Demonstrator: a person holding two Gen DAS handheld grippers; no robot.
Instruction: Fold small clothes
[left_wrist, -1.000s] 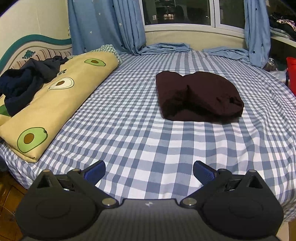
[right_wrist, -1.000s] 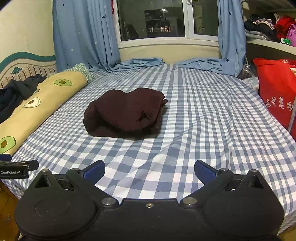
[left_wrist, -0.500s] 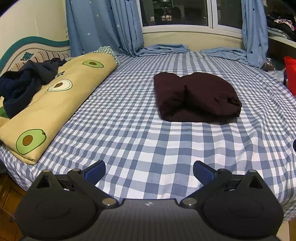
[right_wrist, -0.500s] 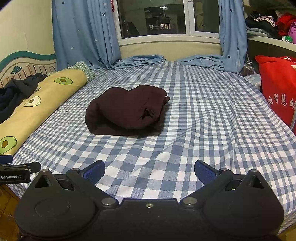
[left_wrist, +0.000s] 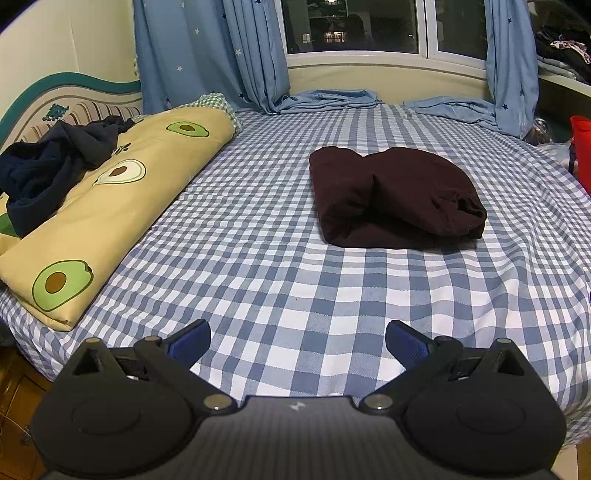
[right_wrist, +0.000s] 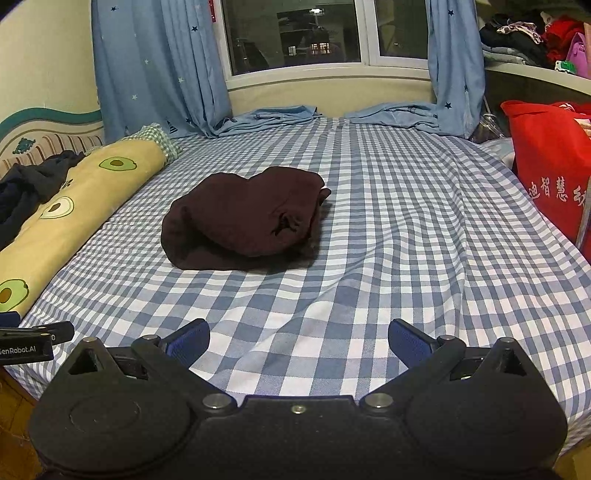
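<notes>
Far left on your L-wrist view: a navy garment (left_wrist: 48, 170) lies bunched on top of the yellow avocado-print quilt (left_wrist: 110, 218), which runs along the bed's left edge by the headboard (left_wrist: 44, 99). A green-check pillow (left_wrist: 216, 103) pokes out at the quilt's far end.

Mid-bed, on the blue/white check sheet (left_wrist: 258, 266), sits the dark maroon garment (left_wrist: 391, 199). It's folded into a thick bundle w/ the top layer lapped over, right end a bit lumpy. From the R-wrist view the same maroon garment (right_wrist: 243, 218) sits left of centre, well apart from the quilt (right_wrist: 74, 206), and the sheet (right_wrist: 406, 236) is wrinkled to its right.

Your left gripper (left_wrist: 297, 336) hovers low over the near edge of the bed, blue pads (left_wrist: 190, 338) spread wide, nothing btwn them, well short of the garment. Your right gripper (right_wrist: 298, 336) is the same: pads (right_wrist: 406, 339) wide apart, empty, over the near sheet. Part of the left gripper's body shows at the R view's left edge.

At the back, blue star curtains (left_wrist: 207, 51) frame the dark window (left_wrist: 351, 26), their hems pooled on the bed. Far right: a red bag (right_wrist: 550, 162) w/ white characters stands beside the bed, and a clothes pile (right_wrist: 532, 33) sits on the shelf above it.
</notes>
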